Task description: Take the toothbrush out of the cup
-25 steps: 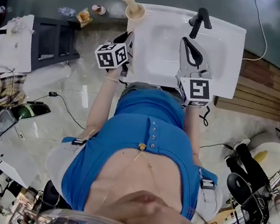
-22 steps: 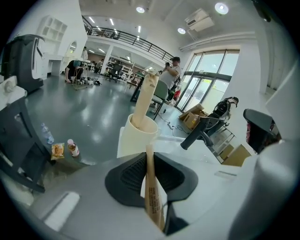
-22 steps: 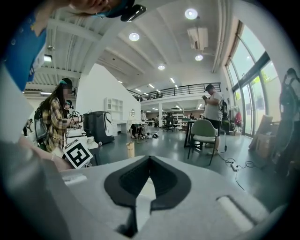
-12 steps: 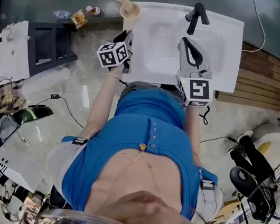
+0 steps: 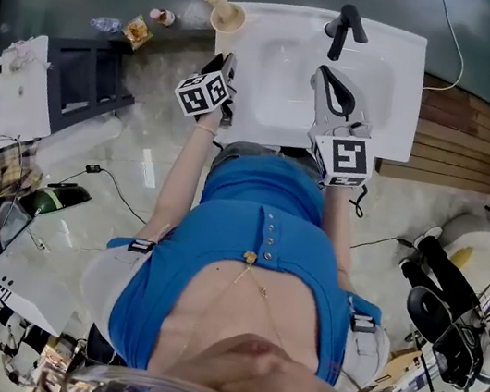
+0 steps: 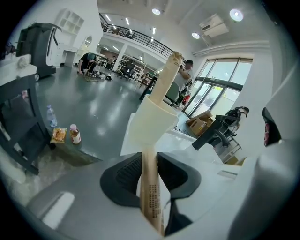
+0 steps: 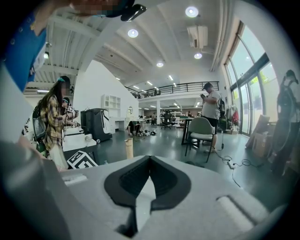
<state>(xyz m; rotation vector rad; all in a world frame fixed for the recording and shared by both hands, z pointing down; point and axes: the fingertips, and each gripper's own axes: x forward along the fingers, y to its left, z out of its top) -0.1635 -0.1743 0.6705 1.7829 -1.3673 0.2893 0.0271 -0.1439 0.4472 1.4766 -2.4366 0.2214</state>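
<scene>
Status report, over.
Left tongs just opening, toothbrush loose between them. Right tongs shut, empty. Second toothbrush in cup. Nothing blocking.

Bright, even indoor light: ceiling spots (image 7: 132, 33) at 12, windows (image 6: 220, 89) blown out at 2. Glare on floor (image 6: 89, 108). Strong fisheye, dark vignette at edges; close foreground soft, bkgd sharp.

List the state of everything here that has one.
left gripper: jaws have just been opening, wooden stick between them
right gripper: shut, empty
wooden stick: tilted, between the left gripper's jaws
cup: upright on the sink's corner
toothbrush: standing tilted in the cup
faucet: no water running
</scene>
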